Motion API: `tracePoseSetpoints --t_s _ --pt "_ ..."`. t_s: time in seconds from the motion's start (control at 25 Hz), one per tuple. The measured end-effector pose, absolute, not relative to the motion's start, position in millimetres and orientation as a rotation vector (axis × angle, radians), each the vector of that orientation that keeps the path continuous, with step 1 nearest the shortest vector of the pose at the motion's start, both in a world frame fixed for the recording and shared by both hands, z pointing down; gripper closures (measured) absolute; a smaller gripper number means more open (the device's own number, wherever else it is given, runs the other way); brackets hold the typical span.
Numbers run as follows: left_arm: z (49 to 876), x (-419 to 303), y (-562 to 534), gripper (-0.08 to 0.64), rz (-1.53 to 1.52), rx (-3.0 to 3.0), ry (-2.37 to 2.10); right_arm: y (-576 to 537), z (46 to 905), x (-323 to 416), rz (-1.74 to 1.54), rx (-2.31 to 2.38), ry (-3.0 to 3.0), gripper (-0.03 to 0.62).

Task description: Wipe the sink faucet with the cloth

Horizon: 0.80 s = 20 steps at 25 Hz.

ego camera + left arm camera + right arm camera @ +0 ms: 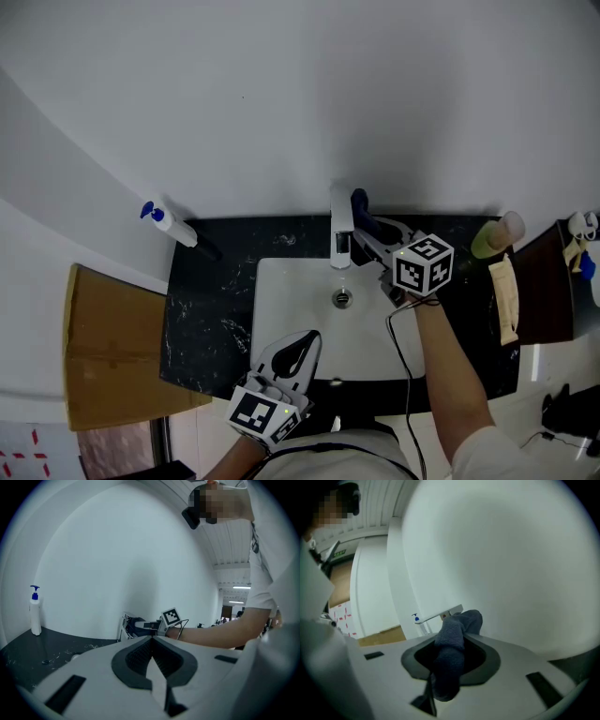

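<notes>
A: Faucet (pixel 341 227) stands where?
B: At the middle of the sink's (pixel 281 281) back edge, on the dark counter (pixel 206 300). The cloth (pixel 453 641), a dark blue wad, is pinched in the right gripper (pixel 370 232), just beside the faucet's right side
A: Touching it?
B: Can't tell from above. I'd judge the wiping is under way; next the cloth needs pressing along the spout
A: And the left gripper (pixel 309 339)?
B: Jaws pressed together, nothing between them, over the sink's front edge; a spray bottle (pixel 169 222) sits at the counter's back left corner
</notes>
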State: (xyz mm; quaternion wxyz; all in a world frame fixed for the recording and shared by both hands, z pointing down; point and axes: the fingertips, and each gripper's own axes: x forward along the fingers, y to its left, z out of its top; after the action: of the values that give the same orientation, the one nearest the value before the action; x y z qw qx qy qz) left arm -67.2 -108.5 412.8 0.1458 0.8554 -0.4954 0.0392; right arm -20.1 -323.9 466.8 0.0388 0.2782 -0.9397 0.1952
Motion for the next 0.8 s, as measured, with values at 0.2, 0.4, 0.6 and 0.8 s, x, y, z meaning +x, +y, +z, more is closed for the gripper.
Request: tracePoseSetpoints --t_s 0.2,0.4,0.6,0.8 --pt "414.1 -69.0 -108.1 0.558 0.115 2.464 -1.42 -292.0 454.3 -40.4 0.277 0.762 -2.82 0.486" --pt "415.6 -66.9 -107.1 0.558 0.108 2.468 -1.406 -263.0 452.0 -65.8 0.087 0.684 -2.738 0.488" --pt "417.9 -67.8 -107.1 0.558 0.115 2.465 -1.403 -291.2 456.6 -55.5 0.125 0.9 -2.716 0.488" --pt "418.3 -73.9 -107.1 0.558 0.125 2.454 -1.421 -322.8 460.1 -34.7 0.119 1.104 -2.658 0.488"
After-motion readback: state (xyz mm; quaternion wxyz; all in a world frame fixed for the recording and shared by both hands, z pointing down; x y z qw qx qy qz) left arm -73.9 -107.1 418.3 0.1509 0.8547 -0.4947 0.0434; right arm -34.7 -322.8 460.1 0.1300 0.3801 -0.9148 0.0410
